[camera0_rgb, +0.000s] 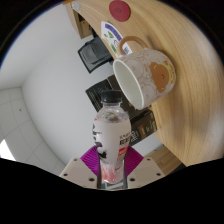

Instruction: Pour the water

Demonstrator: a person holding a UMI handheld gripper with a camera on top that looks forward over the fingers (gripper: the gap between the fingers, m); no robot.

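Your gripper (112,172) was clamped on the bottle (112,135).
The bottle stood between both pads, its mouth near the tilted mug (143,77) on the wooden table (185,100).

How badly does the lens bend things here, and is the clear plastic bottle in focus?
Gripper view: strong fisheye, so the light wooden table tilts and curves steeply; the clear plastic bottle with a white cap, held in the gripper, looks fairly sharp at its label but softer near the fingers; the floral ceramic mug is legible; lighting is even, with no harsh glare.
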